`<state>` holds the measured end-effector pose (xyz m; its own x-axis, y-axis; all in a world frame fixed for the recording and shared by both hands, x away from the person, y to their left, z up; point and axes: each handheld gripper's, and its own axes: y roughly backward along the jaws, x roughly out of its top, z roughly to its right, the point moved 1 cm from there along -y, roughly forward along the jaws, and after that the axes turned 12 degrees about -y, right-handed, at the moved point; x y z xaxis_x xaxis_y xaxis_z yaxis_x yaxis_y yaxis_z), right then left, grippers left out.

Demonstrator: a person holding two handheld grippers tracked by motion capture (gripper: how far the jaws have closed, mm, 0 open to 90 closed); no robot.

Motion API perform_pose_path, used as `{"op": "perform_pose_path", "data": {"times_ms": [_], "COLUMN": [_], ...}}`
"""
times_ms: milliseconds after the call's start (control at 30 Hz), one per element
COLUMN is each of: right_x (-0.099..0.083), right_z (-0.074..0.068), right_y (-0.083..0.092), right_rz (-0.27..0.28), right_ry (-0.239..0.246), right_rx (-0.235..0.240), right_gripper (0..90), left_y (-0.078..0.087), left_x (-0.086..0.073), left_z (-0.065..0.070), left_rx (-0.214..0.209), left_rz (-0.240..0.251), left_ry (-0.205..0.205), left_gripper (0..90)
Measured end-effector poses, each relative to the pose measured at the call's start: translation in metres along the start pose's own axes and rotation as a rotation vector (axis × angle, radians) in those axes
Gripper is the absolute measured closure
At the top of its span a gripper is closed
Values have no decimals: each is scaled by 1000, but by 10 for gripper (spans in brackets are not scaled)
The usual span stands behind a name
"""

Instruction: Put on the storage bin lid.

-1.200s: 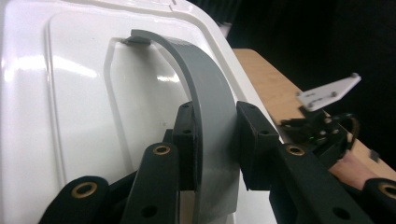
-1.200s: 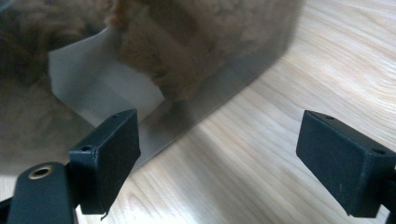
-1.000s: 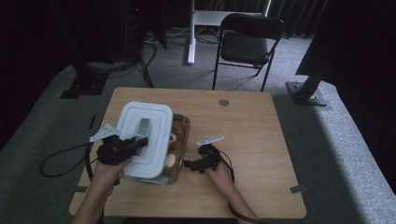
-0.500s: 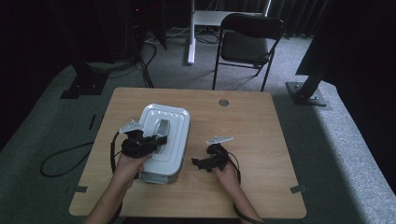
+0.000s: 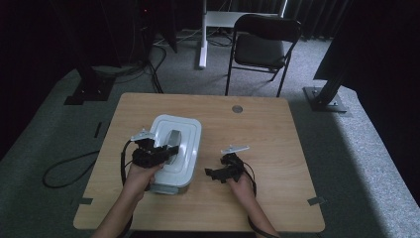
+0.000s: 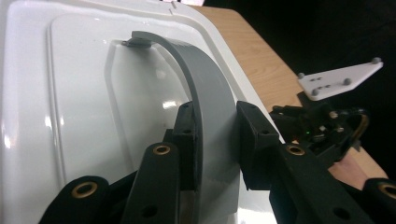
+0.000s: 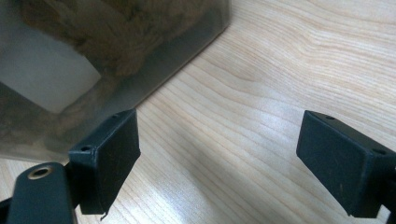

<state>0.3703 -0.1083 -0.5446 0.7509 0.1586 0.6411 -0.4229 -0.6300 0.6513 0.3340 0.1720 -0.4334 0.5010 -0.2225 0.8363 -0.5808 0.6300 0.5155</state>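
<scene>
A white lid (image 5: 185, 131) with a grey arched handle (image 5: 174, 139) lies on top of a translucent box (image 5: 168, 187) at the left of the wooden table (image 5: 267, 129). My left gripper (image 5: 166, 151) is shut on that handle (image 6: 210, 102), one pad on each side, above the lid (image 6: 79, 93). My right gripper (image 5: 212, 173) rests low on the table just right of the box, open, with bare wood between its pads (image 7: 219, 149). Through the box wall (image 7: 93, 60) I see brown rounded contents, blurred.
A round grommet (image 5: 237, 108) sits near the table's far edge. A black folding chair (image 5: 267, 44) stands behind the table. A cable (image 5: 64, 171) loops on the floor at the left. From the left gripper view the right gripper (image 6: 322, 128) is close by.
The left gripper carried the lid right and down, from tilted off to the left onto the box, covering the contents. The right gripper stayed put.
</scene>
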Motion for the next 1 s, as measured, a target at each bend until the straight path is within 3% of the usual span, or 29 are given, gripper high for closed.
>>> {"op": "perform_pose_path", "data": {"times_ms": [133,233,533,667,800,833,867,900,1000], "right_x": [-2,-4,-4,-5,-4,-5,-5,-5,-6], "right_z": [2,2,4,4,6,7,7,9,10], "right_y": [-2,-3,-1,0,1,1,1,2,3], "right_rz": [-2,-8,-2,-3,0,-3,-3,-2,-1], "right_ry": [-6,-6,-10,-10,-13,-19,-19,-20,-21], "right_rx": [-2,-1,-3,-4,-7,-8,-8,-9,-11], "right_gripper": [126,125,126,125,125,125,125,126,125], "left_y": [-5,-8,-10,-10,-10,-10,-9,-5,1], "left_x": [1,1,3,4,6,7,7,9,12], "left_z": [1,-3,-1,-3,-3,-2,-1,1,5], "left_rx": [15,-11,6,-20,-56,-58,-52,-52,-37], "left_rz": [-33,-80,-88,-87,-86,-85,-88,-71,-47], "left_ry": [-11,4,-6,7,-10,-18,-25,-32,-48], "left_gripper": [718,716,715,703,598,529,529,450,410]}}
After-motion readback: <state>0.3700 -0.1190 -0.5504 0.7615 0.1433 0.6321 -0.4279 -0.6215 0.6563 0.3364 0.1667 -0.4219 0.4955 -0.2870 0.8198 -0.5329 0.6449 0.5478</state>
